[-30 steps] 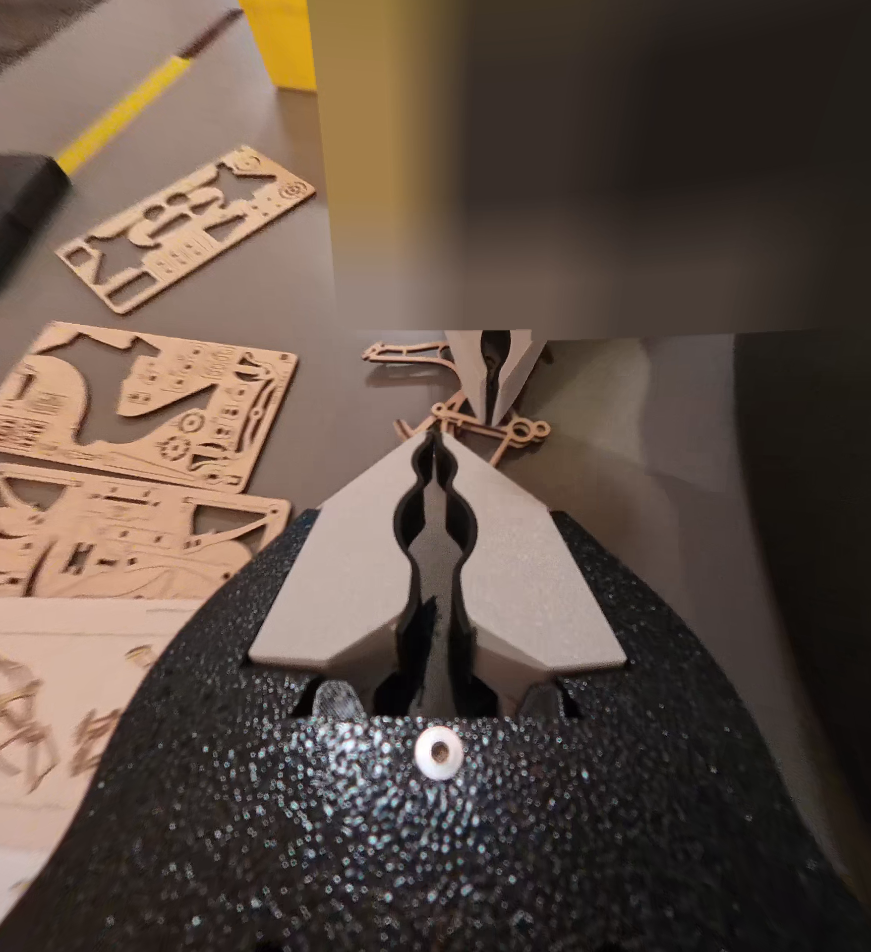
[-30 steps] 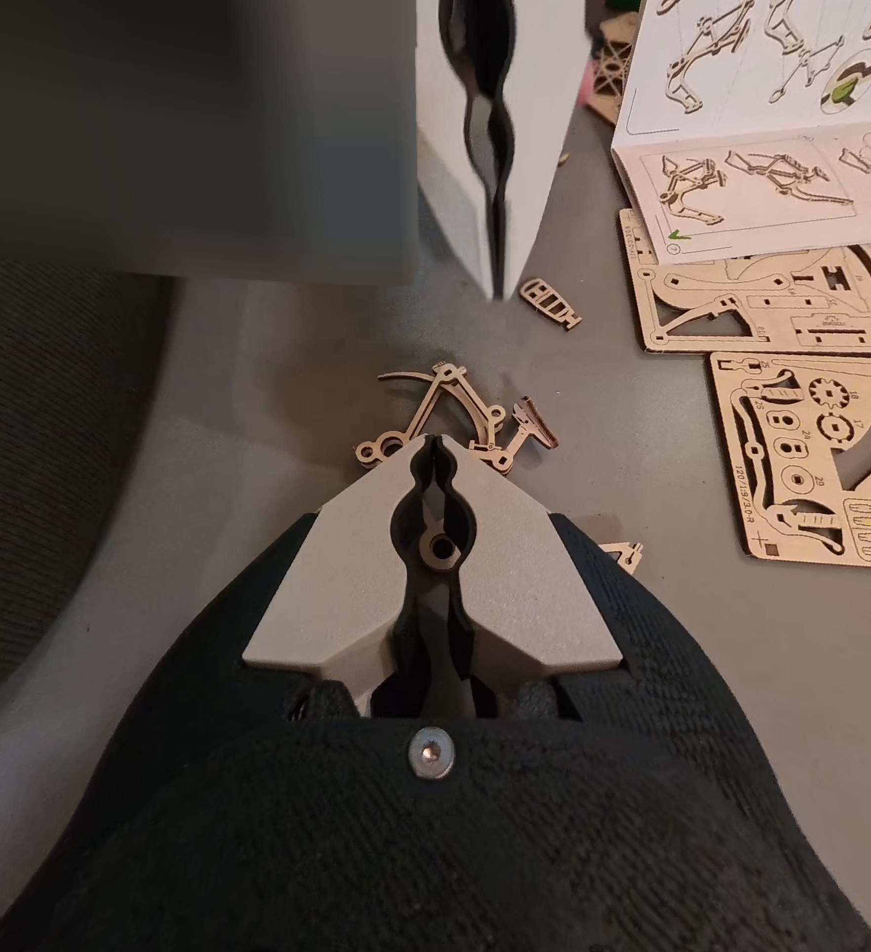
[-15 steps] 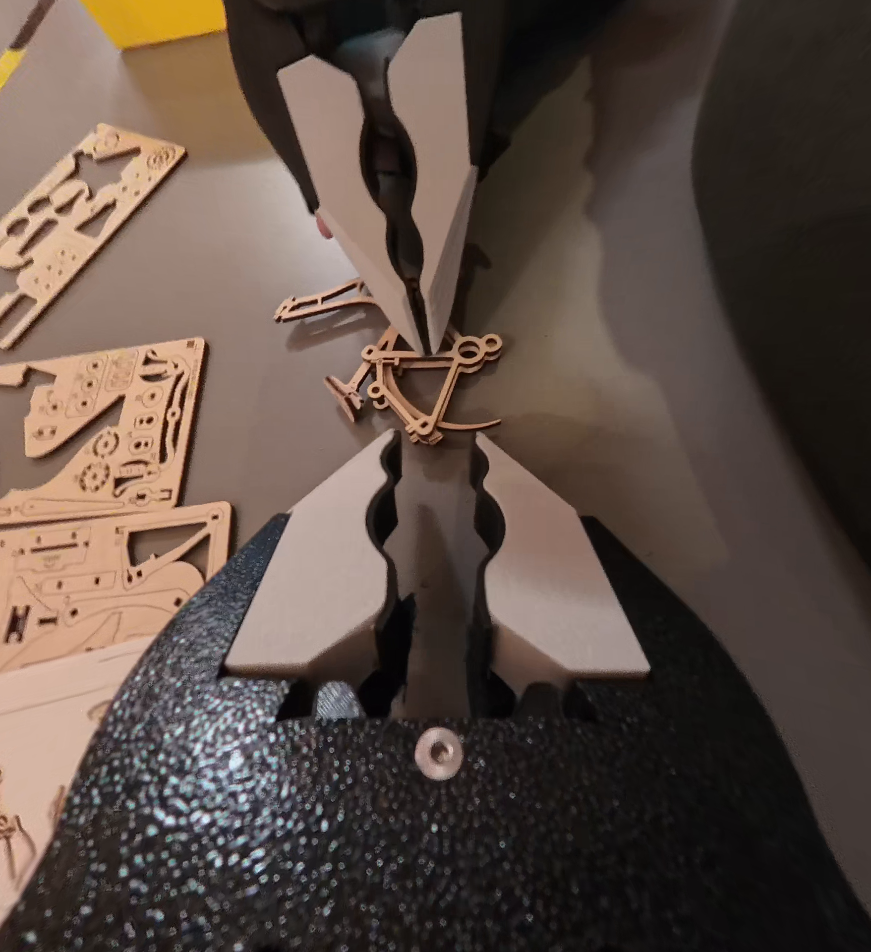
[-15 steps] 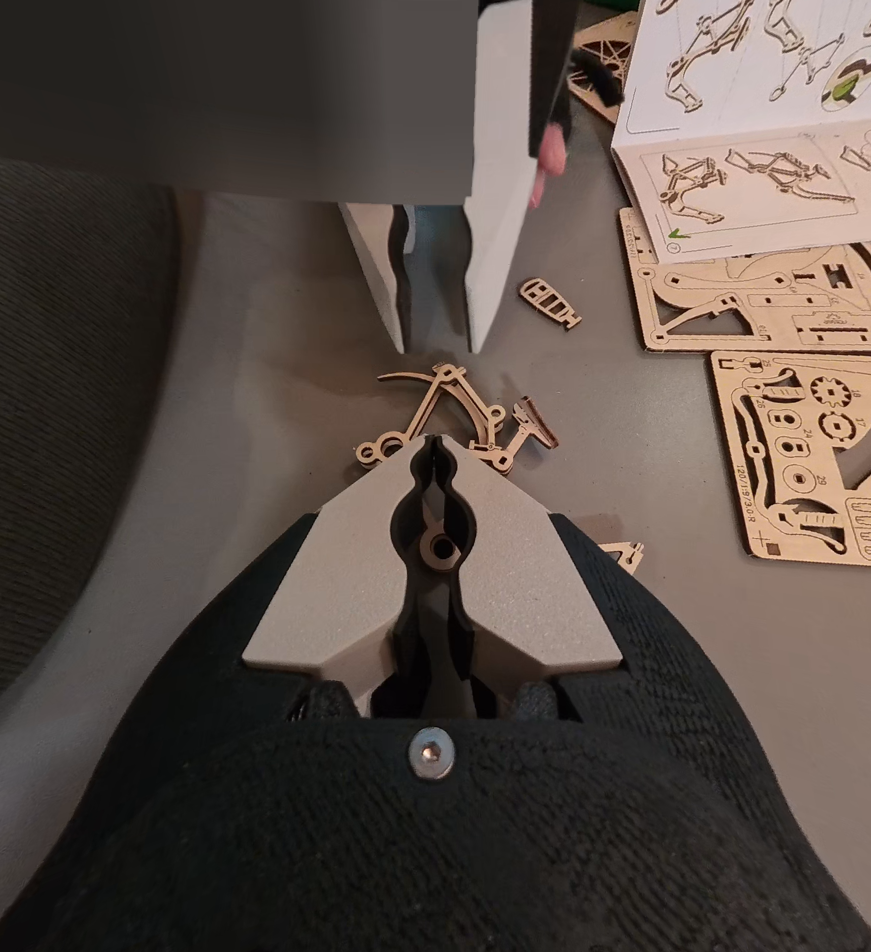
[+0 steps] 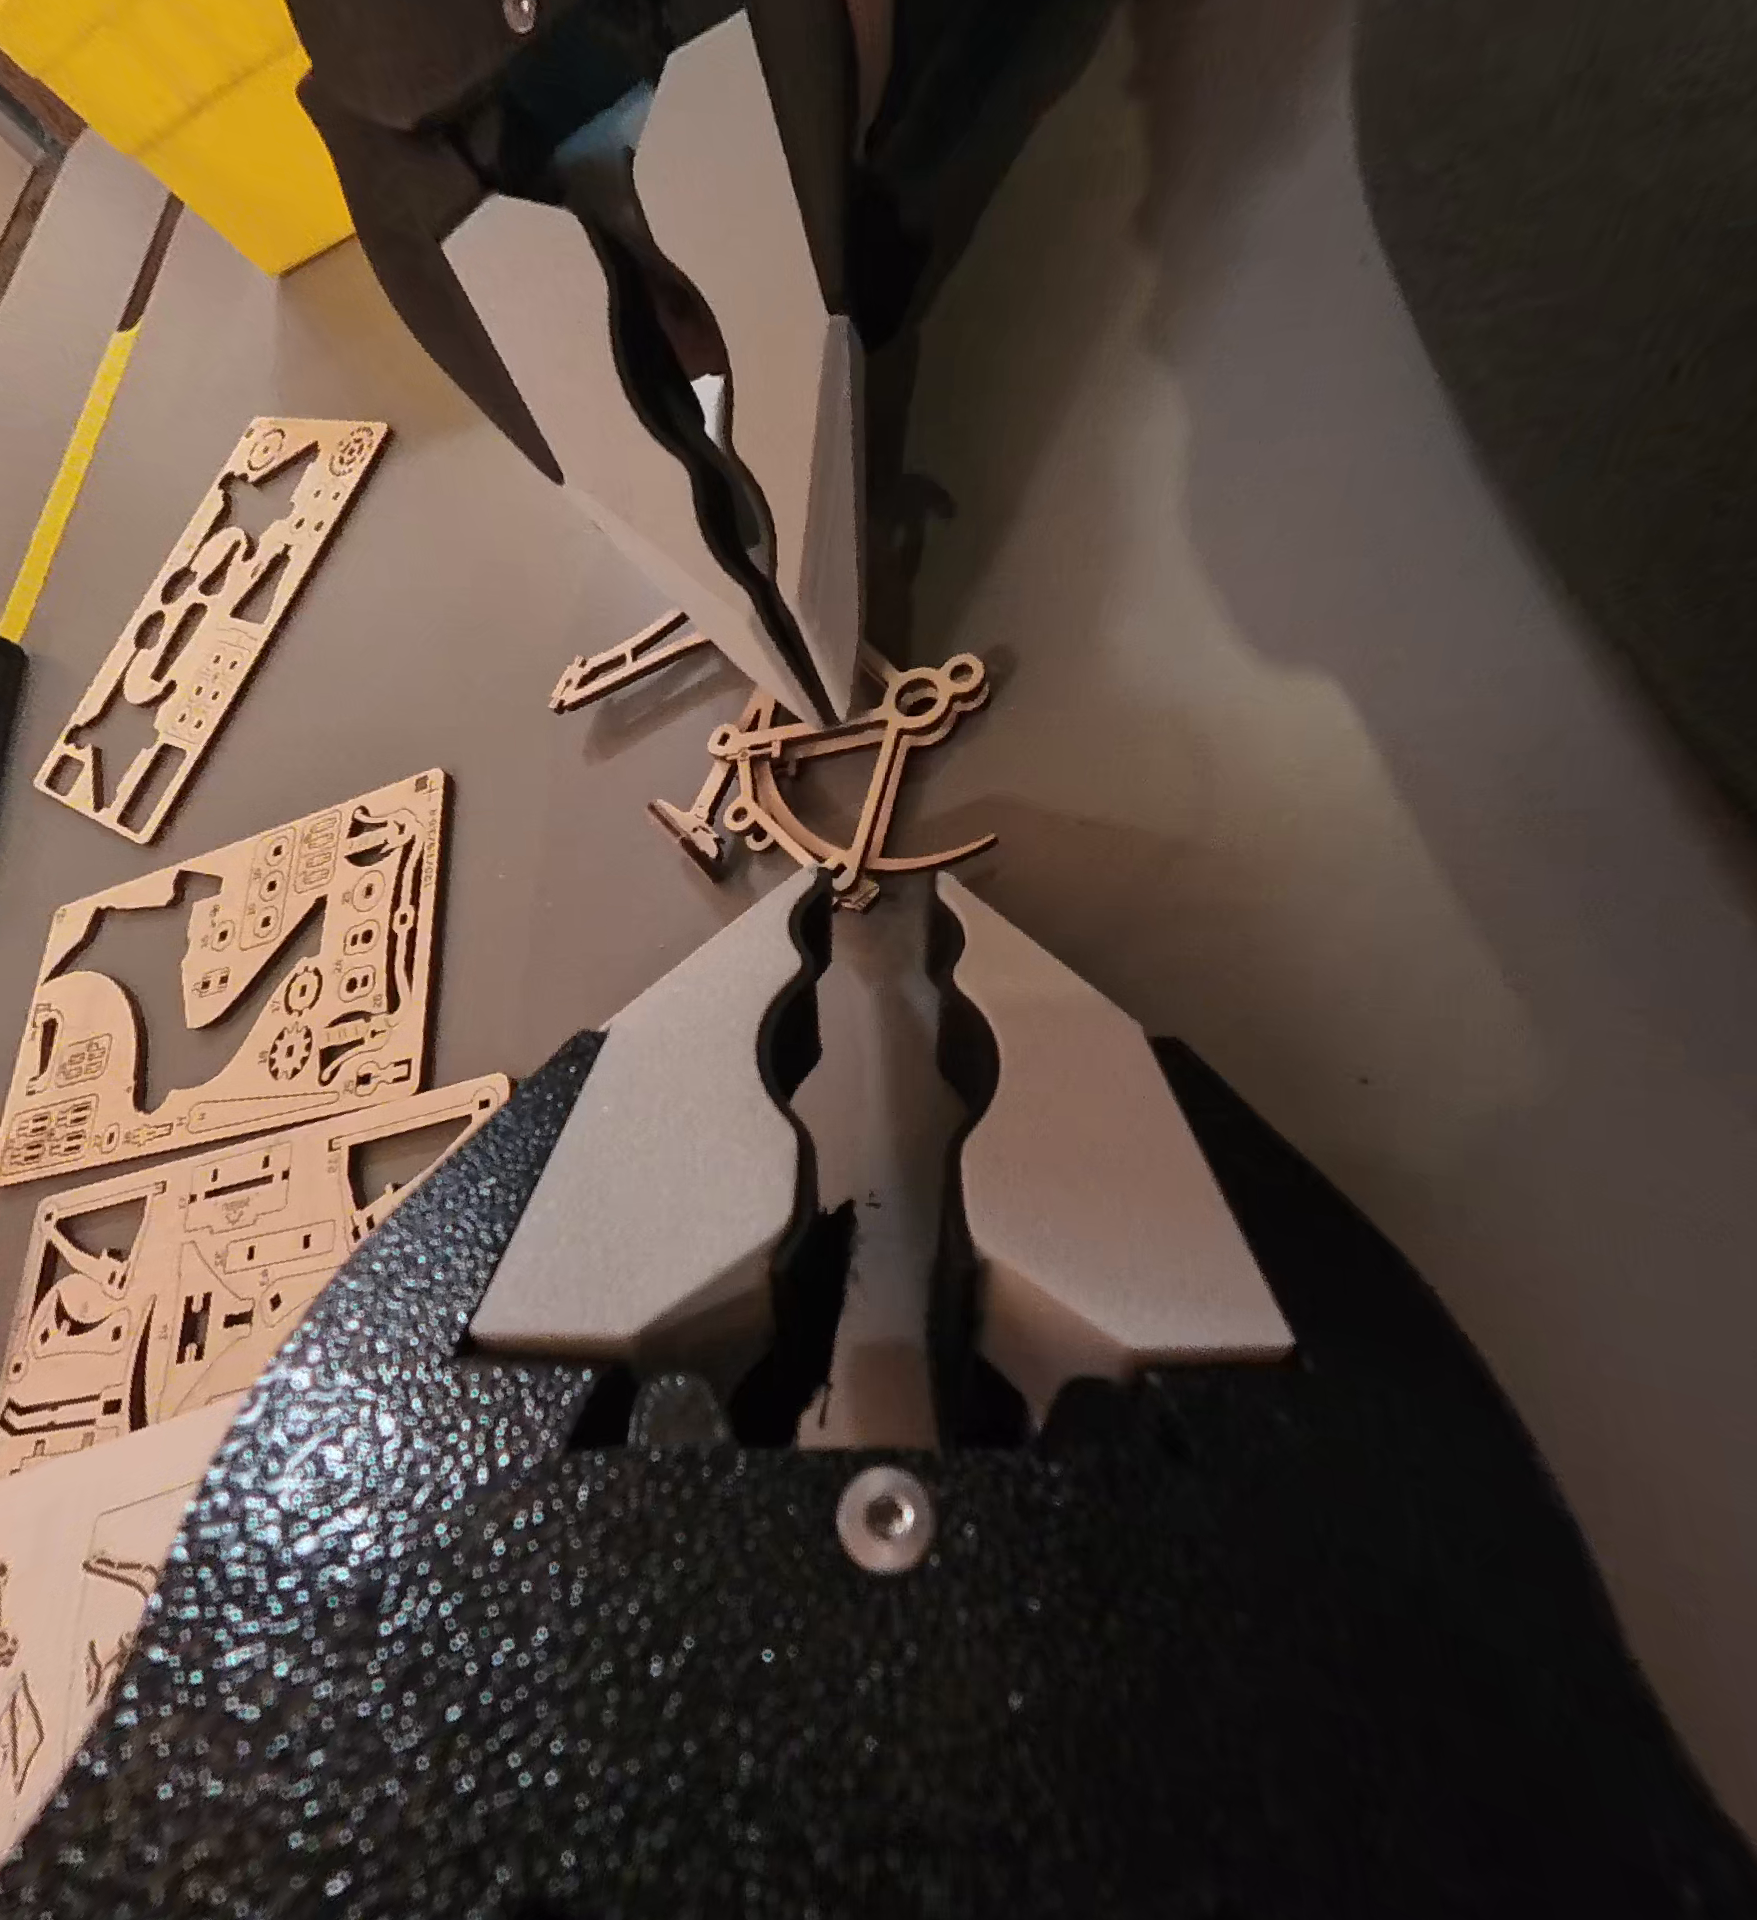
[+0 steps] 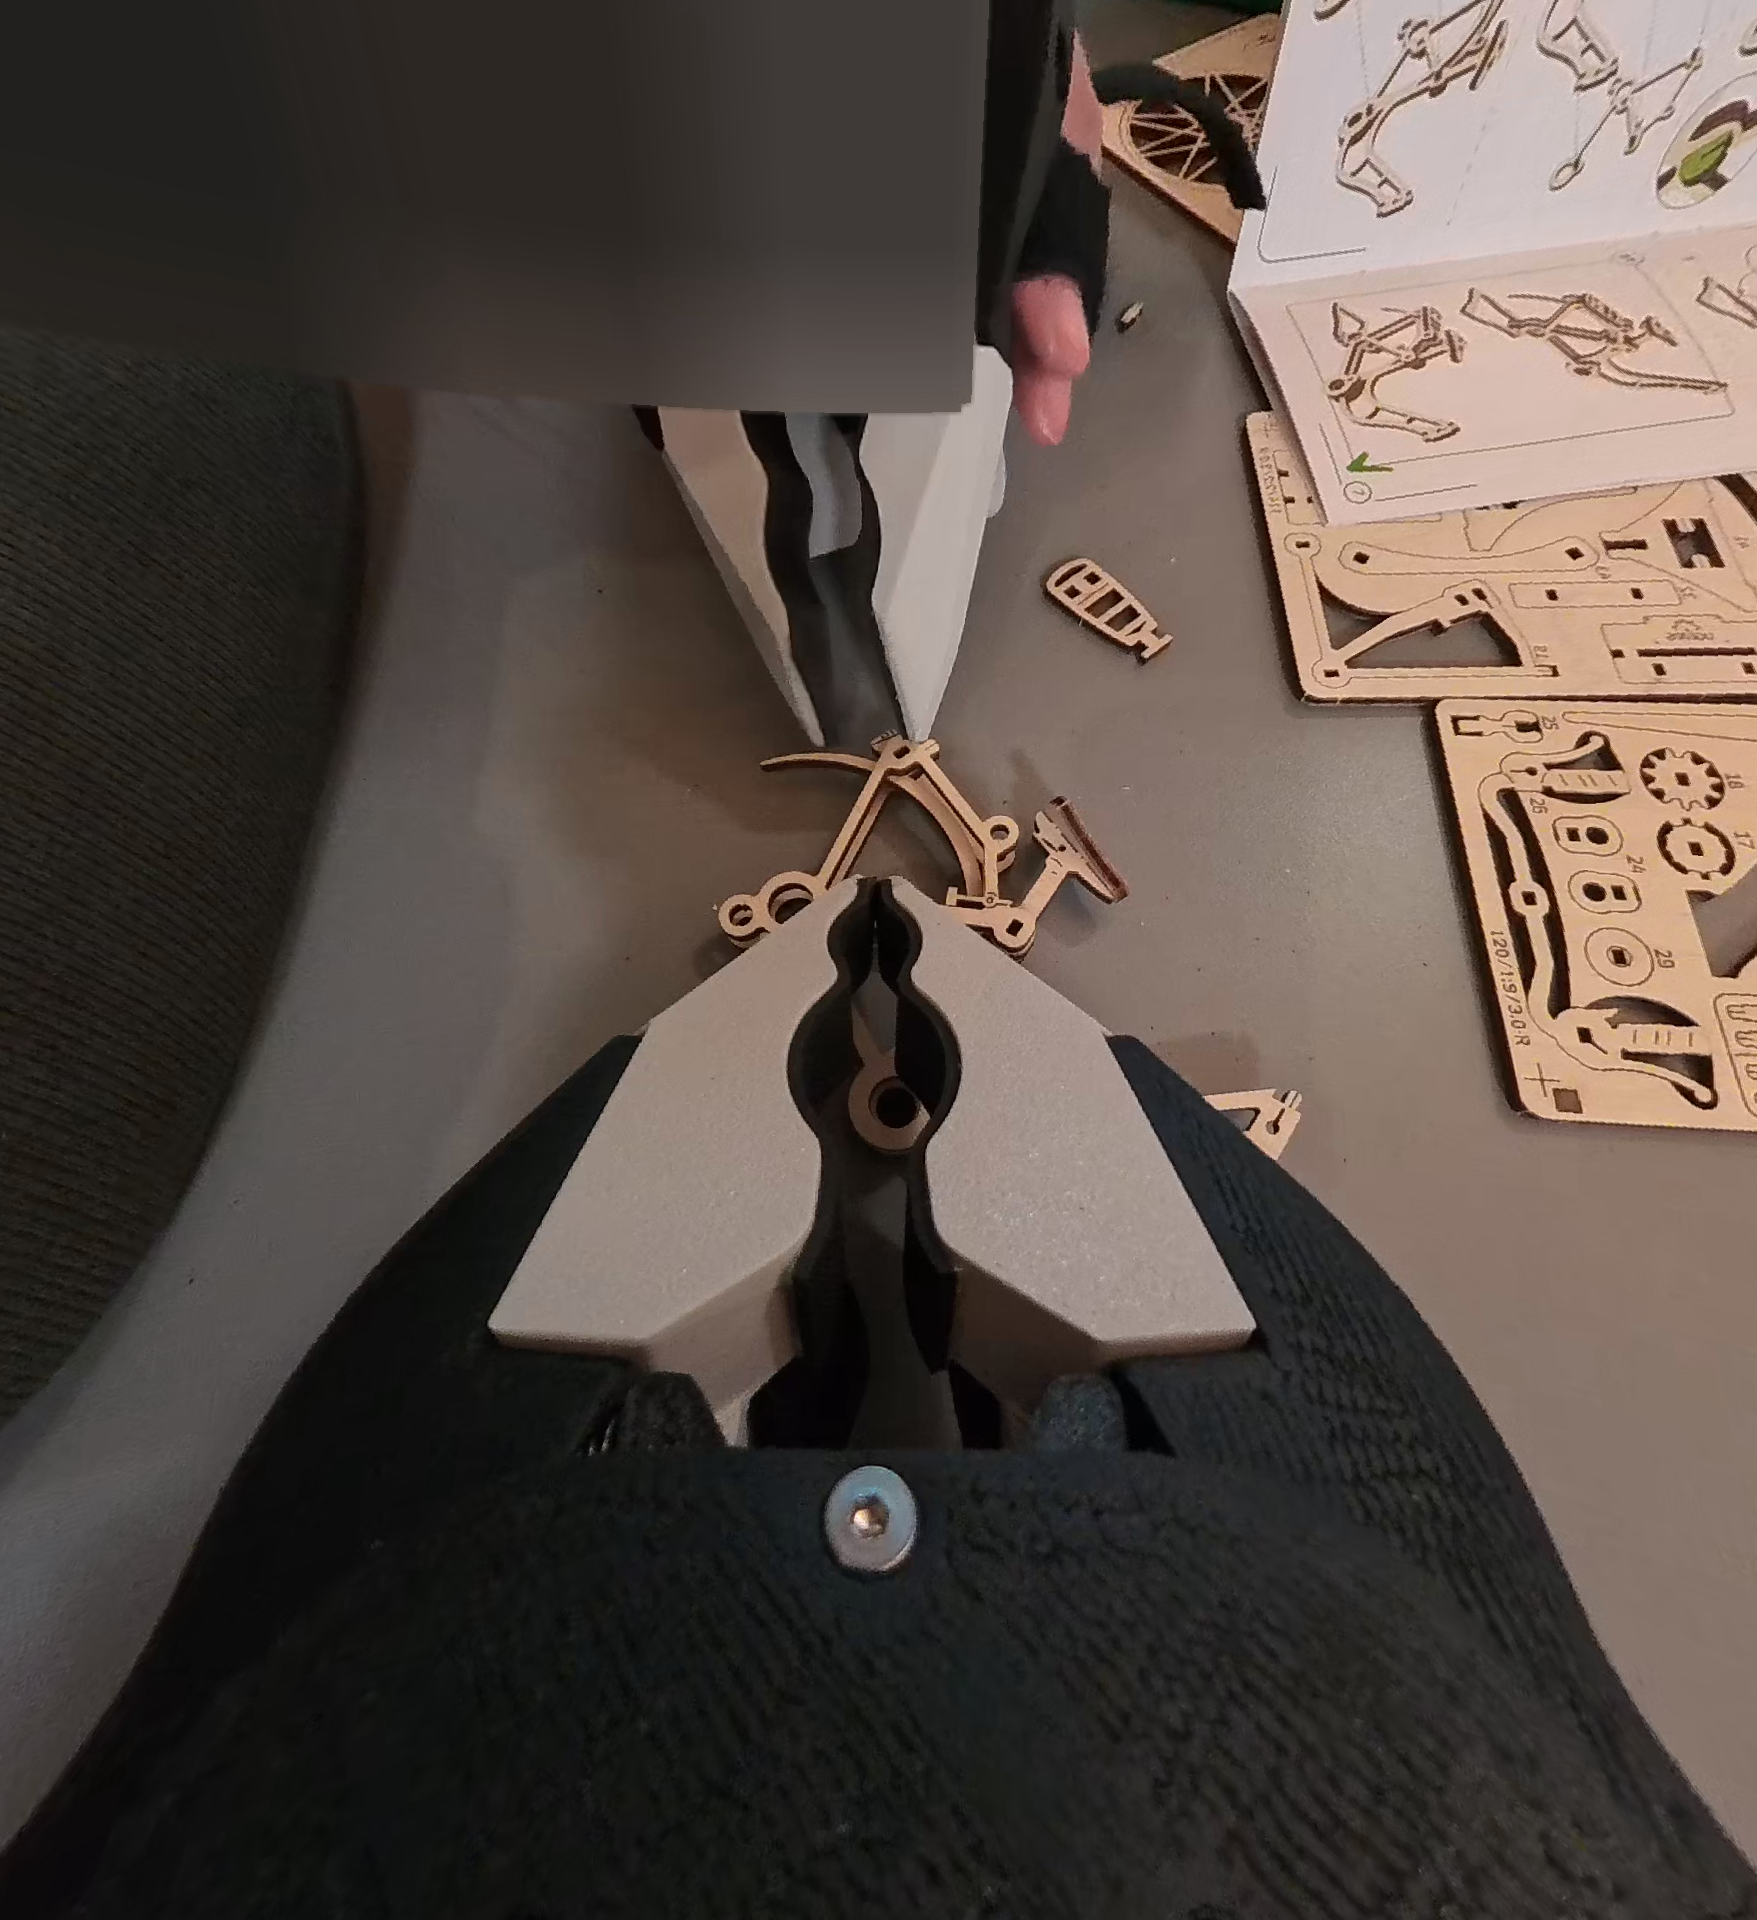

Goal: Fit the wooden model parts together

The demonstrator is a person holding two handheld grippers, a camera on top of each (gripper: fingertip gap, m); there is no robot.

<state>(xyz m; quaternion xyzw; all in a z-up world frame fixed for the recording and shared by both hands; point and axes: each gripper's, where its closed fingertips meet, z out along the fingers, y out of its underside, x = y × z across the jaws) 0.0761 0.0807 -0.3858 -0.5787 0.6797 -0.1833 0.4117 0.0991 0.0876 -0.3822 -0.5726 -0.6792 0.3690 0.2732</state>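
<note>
A flat wooden assembly of thin struts and rings (image 5: 853,790) lies on the grey table; it also shows in the right wrist view (image 6: 884,831). My left gripper (image 5: 879,888) is open, its tips on either side of the assembly's near end. In the right wrist view, the left gripper (image 6: 869,732) stands at the assembly's far end. My right gripper (image 6: 874,914) is shut on a small wooden part with a ring (image 6: 889,1101). In the left wrist view, the right gripper (image 5: 830,712) comes down from above, its tip at the assembly's far side.
Laser-cut wooden sheets (image 5: 230,935) lie to the left and also show in the right wrist view (image 6: 1632,914). An open instruction booklet (image 6: 1528,364), a small loose part (image 6: 1108,613), a loose strut (image 5: 625,670), a yellow box (image 5: 230,125) and dark cloth (image 6: 74,831) surround the work spot. The grippers are tip to tip, or close to it. The right tips stand about 7 centimetres off the loose strut (image 5: 625,670).
My left gripper opened and moved in until its tips straddle the end of the assembly. The right gripper stayed shut on its part and barely moved.
</note>
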